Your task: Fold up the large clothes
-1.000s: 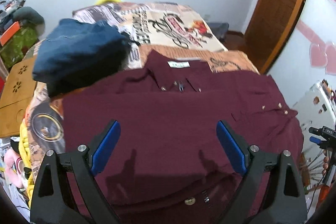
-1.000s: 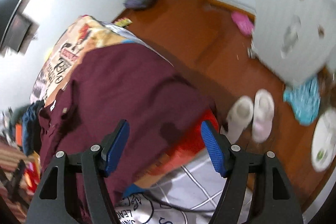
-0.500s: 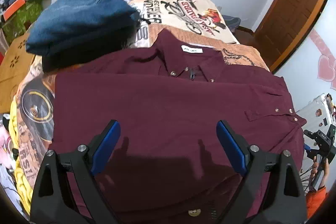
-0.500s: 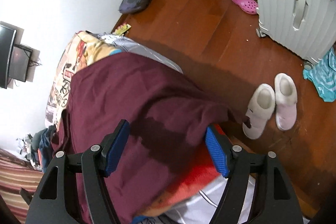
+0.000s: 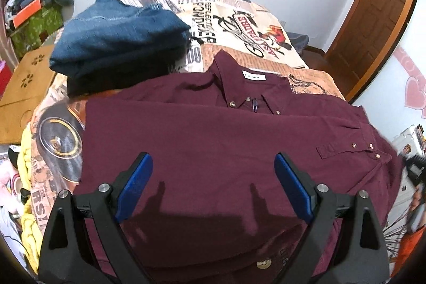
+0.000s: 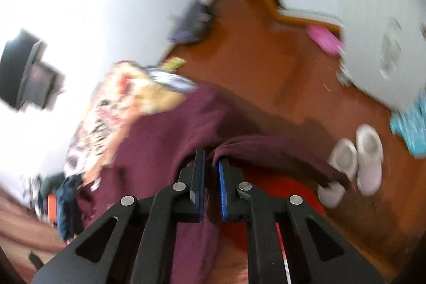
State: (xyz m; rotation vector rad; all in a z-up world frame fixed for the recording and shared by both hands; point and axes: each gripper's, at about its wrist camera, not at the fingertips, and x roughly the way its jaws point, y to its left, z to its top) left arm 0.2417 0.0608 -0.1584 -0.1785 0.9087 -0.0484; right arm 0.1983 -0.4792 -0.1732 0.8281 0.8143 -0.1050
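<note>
Both claws differ: right claw [image 6: 211,169], wide before, now pinches the maroon shirt [image 6: 170,140]; left claw [image 5: 213,185] stays spread.

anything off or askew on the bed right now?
Nothing damaged or spilled. The maroon shirt lies flat but overhangs the bed's right edge; the right tongs are shut on that hanging fabric. A folded blue denim pile overlaps the shirt's left shoulder. Left tongs are open above it.

Maroon shirt [image 5: 213,140] flat on bed [image 5: 239,17], open left tool [image 5: 213,177] above.
</note>
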